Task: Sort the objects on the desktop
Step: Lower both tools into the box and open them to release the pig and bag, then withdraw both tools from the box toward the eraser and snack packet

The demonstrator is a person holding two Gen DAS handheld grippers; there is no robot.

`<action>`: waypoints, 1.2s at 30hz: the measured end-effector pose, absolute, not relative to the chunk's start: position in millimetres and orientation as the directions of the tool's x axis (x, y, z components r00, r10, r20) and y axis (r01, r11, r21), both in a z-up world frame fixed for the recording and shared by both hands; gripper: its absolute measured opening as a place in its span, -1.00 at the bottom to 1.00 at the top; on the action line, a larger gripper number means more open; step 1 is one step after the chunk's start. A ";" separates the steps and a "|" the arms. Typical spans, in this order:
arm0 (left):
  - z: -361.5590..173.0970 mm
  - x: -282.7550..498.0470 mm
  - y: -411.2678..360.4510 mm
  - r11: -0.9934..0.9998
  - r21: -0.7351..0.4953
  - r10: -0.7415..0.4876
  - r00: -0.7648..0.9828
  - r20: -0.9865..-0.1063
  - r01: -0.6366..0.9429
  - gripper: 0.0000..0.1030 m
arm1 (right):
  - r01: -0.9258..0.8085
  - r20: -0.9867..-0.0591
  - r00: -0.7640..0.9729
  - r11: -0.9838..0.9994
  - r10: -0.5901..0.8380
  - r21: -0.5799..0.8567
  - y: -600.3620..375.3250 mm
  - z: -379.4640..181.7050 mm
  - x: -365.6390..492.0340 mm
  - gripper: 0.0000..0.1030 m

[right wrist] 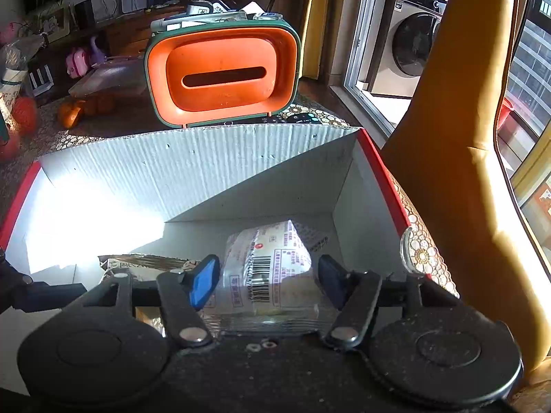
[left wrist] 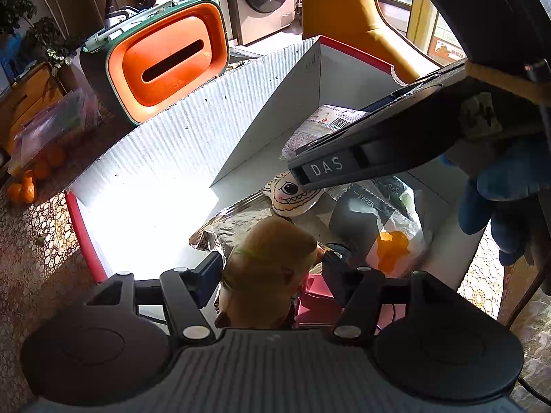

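The cardboard box (right wrist: 193,172), white inside with red edges, sits on the patterned tabletop (left wrist: 38,227) just in front of the orange tissue holder (right wrist: 224,75), and both of your tools reach down into it. Your left hand-held gripper (left wrist: 272,268) has a brown plush toy (left wrist: 272,258) between its fingers; the jaws stand partly spread, and you cannot tell whether the pads press on the toy or merely flank it. Beyond the toy, on the box floor, lie a crinkled foil packet (left wrist: 237,227), a cream toy with a drawn eye and zigzag teeth (left wrist: 292,196), and a clear bag marked PAPER holding something orange (left wrist: 392,244). Your right hand-held gripper (right wrist: 267,282) straddles a clear wrapped packet with a barcode (right wrist: 272,261) near the box's right wall; its blue pads stand apart at either side of the packet, with a gap visible on the left side, so it reads as spread rather than pinching. Small oranges (left wrist: 27,186) lie on the tabletop left of the box.
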State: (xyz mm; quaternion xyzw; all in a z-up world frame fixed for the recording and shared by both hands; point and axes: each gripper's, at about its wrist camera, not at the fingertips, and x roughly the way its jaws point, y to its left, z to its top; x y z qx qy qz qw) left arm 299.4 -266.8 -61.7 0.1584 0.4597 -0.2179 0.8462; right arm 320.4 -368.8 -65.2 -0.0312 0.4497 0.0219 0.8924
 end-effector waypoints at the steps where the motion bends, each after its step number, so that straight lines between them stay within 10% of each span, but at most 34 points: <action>1: -60.6 298.6 -265.8 0.858 0.064 -0.225 0.486 -0.845 0.509 0.24 | -0.065 -0.804 0.594 0.997 0.009 -0.037 -368.7 -65.0 319.9 0.27; 6: -49.2 290.9 -258.2 0.869 0.036 -0.258 0.513 -0.819 0.493 0.41 | -0.054 -0.793 0.609 0.998 -0.001 -0.043 -368.4 -58.9 315.6 0.58; 36: 19.1 207.5 -182.3 0.889 -0.071 -0.371 0.618 -0.693 0.453 0.64 | -0.096 -0.679 0.728 0.995 0.093 0.034 -341.6 19.9 234.6 0.86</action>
